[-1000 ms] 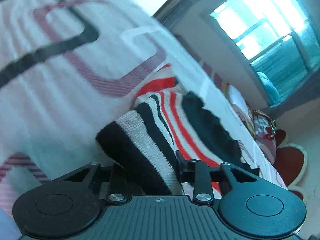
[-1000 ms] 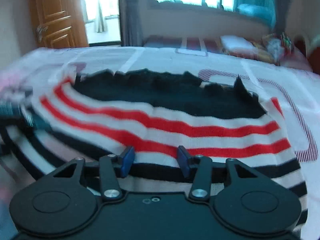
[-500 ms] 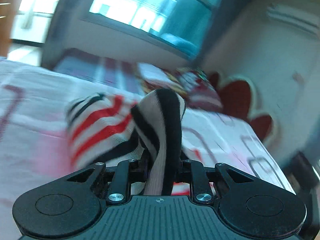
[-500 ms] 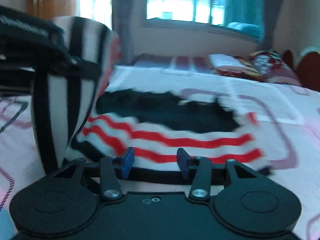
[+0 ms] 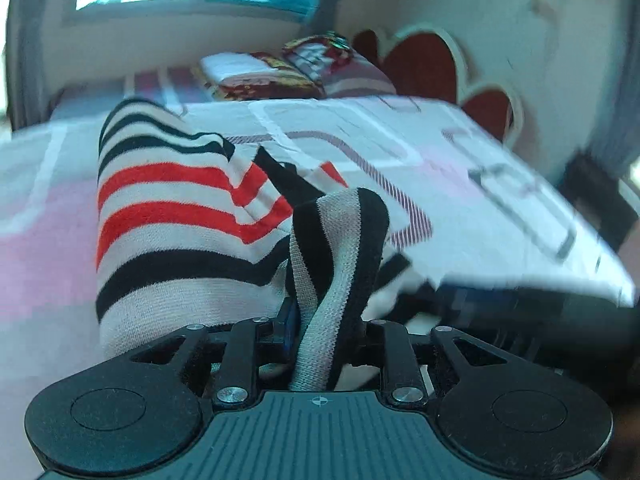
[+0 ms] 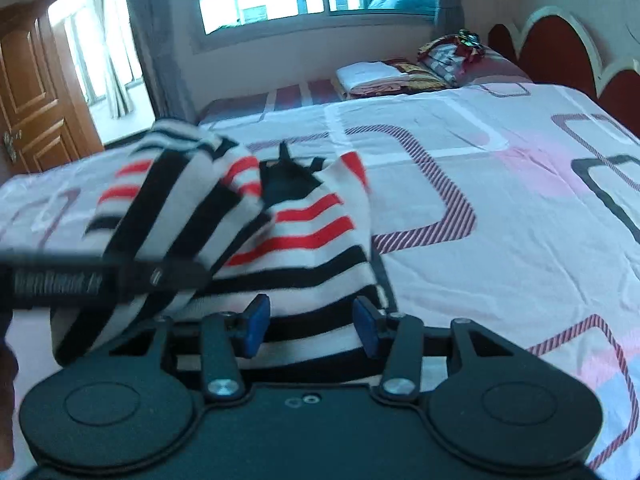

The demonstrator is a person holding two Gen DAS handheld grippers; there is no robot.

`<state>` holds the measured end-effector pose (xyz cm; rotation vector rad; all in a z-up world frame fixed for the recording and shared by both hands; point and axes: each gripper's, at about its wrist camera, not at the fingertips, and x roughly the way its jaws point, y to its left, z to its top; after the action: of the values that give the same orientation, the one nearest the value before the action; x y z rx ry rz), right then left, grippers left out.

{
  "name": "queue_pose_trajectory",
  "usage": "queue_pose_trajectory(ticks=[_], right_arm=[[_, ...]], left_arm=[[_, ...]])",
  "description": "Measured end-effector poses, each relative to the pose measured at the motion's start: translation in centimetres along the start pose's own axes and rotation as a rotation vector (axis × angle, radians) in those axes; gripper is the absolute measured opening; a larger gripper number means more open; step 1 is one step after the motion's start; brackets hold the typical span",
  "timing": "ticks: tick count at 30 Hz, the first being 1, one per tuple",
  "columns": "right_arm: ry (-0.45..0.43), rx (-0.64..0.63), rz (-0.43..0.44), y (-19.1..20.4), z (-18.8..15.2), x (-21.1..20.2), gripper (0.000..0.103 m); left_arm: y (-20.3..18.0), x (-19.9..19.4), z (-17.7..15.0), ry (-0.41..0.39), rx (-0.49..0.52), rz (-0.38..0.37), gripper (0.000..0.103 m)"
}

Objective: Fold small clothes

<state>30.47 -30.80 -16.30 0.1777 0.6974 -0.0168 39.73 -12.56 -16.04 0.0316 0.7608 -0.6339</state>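
A small knit garment with white, black and red stripes [image 5: 172, 216] lies on the bed. My left gripper [image 5: 326, 320] is shut on a bunched striped edge of it [image 5: 340, 248] and holds that edge lifted over the rest. In the right wrist view the garment [image 6: 304, 240] lies just ahead, its left part folded over toward the right. My right gripper [image 6: 311, 322] is open, its blue pads [image 6: 256, 318] above the garment's near black hem, holding nothing. The left gripper's black body [image 6: 80, 280] shows at the left of that view.
The bed has a pink and white sheet with rounded-square outlines [image 6: 500, 208]. Folded bedding and pillows [image 6: 400, 74] lie at the far end under a window. A red scalloped headboard [image 6: 568, 48] stands at the right, a wooden door [image 6: 28, 104] at the left.
My left gripper has swung the garment's left edge up and across to the right, folding it over the middle. My right gripper stayed open near the hem.
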Motion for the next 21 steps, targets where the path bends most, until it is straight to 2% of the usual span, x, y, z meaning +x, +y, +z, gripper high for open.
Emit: queue_pose_trajectory(ticks=[2, 5, 6, 7, 10, 12, 14, 16, 18, 19, 21], right_arm=[[-0.014, 0.048, 0.021, -0.7, 0.7, -0.7, 0.047], [-0.029, 0.135, 0.075, -1.7, 1.7, -1.8, 0.049], [-0.031, 0.151, 0.087, -1.8, 2.0, -2.0, 0.052], [-0.031, 0.156, 0.102, -1.7, 2.4, -2.1, 0.053], [-0.038, 0.145, 0.109, -0.8, 3.1, -2.4, 0.059], [-0.037, 0.152, 0.114, -0.6, 3.2, -2.5, 0.060], [-0.033, 0.169, 0.115, -0.5, 3.3, -2.4, 0.060], [-0.067, 0.188, 0.099, -0.6, 3.6, -3.0, 0.061], [-0.093, 0.201, 0.097, -0.7, 4.1, -3.3, 0.063], [-0.083, 0.197, 0.113, -0.5, 4.4, -3.0, 0.063], [-0.042, 0.180, 0.151, 0.4, 4.8, -2.0, 0.068]], left_arm=[[0.1, -0.4, -0.5, 0.009, 0.027, 0.009, 0.030], [-0.6, -1.7, -0.6, 0.001, 0.048, -0.006, 0.050], [-1.0, -2.1, -0.8, -0.004, 0.053, -0.022, 0.062], [-1.3, -2.6, -1.0, -0.011, 0.059, -0.033, 0.067], [-1.1, -4.7, -1.7, -0.032, 0.034, -0.031, 0.069], [-0.1, -6.3, -1.7, -0.042, -0.034, -0.038, 0.069], [1.6, -8.4, -1.7, -0.093, -0.121, -0.032, 0.069], [3.6, -9.8, -1.6, -0.130, -0.208, 0.033, 0.073], [5.5, -9.6, -1.1, -0.133, -0.261, 0.114, 0.076], [6.3, -9.0, -0.9, -0.116, -0.272, 0.162, 0.076], [7.5, -7.4, -1.0, -0.083, -0.301, 0.193, 0.076]])
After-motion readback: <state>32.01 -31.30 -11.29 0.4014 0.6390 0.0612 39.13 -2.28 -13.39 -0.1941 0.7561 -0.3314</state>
